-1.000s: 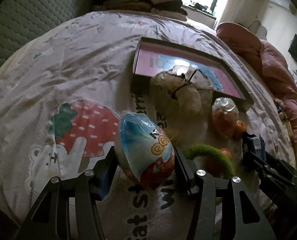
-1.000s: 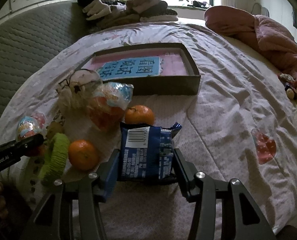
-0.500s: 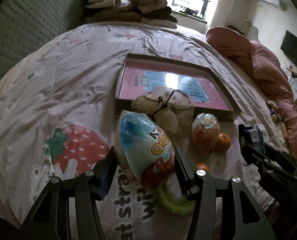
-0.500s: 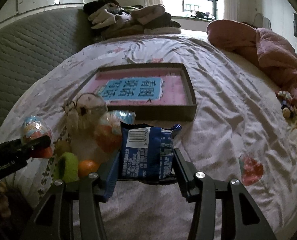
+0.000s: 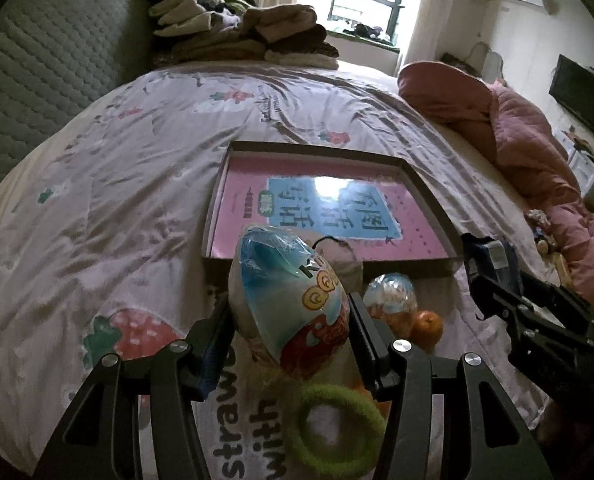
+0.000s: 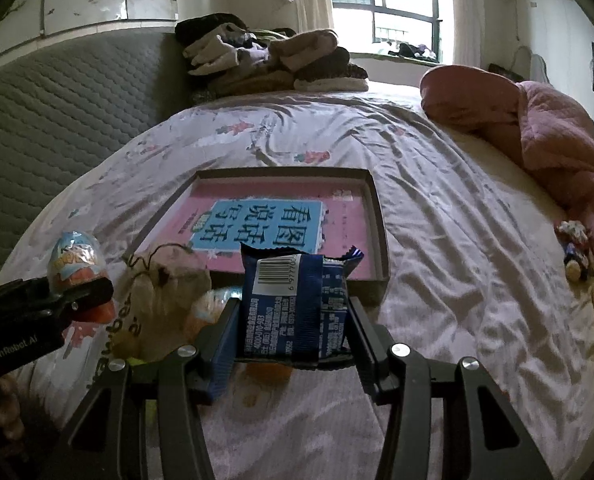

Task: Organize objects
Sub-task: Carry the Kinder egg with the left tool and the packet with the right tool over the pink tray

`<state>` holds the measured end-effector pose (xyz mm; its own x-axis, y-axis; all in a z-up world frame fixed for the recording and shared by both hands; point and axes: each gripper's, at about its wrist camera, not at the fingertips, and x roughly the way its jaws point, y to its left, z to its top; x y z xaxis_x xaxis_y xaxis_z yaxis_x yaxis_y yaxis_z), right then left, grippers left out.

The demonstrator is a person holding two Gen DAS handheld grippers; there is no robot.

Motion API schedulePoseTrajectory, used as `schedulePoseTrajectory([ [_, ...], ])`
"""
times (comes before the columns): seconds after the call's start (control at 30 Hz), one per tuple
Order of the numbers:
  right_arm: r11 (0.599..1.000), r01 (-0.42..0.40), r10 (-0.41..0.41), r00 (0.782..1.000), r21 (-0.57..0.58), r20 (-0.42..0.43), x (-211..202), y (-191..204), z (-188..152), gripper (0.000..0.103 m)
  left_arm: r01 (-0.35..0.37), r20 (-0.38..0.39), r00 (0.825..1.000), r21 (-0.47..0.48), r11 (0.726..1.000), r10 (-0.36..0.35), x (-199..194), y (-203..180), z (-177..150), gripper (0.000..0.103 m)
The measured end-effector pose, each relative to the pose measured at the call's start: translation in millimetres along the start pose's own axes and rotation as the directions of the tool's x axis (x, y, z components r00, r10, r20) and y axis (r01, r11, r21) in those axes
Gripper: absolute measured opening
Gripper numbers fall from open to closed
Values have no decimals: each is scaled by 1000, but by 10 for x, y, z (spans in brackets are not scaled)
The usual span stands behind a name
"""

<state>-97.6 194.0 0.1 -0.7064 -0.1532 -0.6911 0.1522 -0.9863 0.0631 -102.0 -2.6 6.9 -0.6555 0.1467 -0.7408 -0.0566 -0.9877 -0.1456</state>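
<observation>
My left gripper (image 5: 291, 320) is shut on a foil-wrapped toy egg (image 5: 289, 300), blue on top and red below, held above the bed. My right gripper (image 6: 295, 324) is shut on a dark blue snack packet (image 6: 295, 304) with a white barcode. Ahead of both lies a shallow cardboard box (image 5: 427, 196) (image 6: 379, 236) holding a pink and blue book (image 5: 329, 212). In the right wrist view the left gripper (image 6: 57, 300) with the egg (image 6: 75, 260) shows at the left. In the left wrist view the right gripper (image 5: 497, 280) shows at the right.
On the bedspread below lie a green fuzzy ring (image 5: 333, 428), a beige drawstring pouch (image 6: 165, 292), a wrapped orange sweet (image 5: 391, 296) and a tangerine (image 5: 427, 326). Folded clothes (image 5: 237, 36) are piled at the bed's far end. A pink quilt (image 5: 537, 152) is heaped at the right.
Both grippers have risen with their loads, and the loose items on the bedspread now sit lower in each view. The box and book show more fully.
</observation>
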Motion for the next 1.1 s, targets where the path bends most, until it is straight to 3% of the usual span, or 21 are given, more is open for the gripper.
schedulePoseTrajectory([
  [0.53,1000,6,-6,1000,-17,17,367,-42,411,51,3,-3,1000,24,1000,-3,276,-44,525,56],
  [0.8,999,18,-17,1000,-36,25,538,-54,647,51,-37,12,999,45,998,37,394,37,793,56],
  [1.1,998,29,-30,999,-54,-13,793,-132,706,51,-45,-21,999,72,996,46,725,63,809,56],
])
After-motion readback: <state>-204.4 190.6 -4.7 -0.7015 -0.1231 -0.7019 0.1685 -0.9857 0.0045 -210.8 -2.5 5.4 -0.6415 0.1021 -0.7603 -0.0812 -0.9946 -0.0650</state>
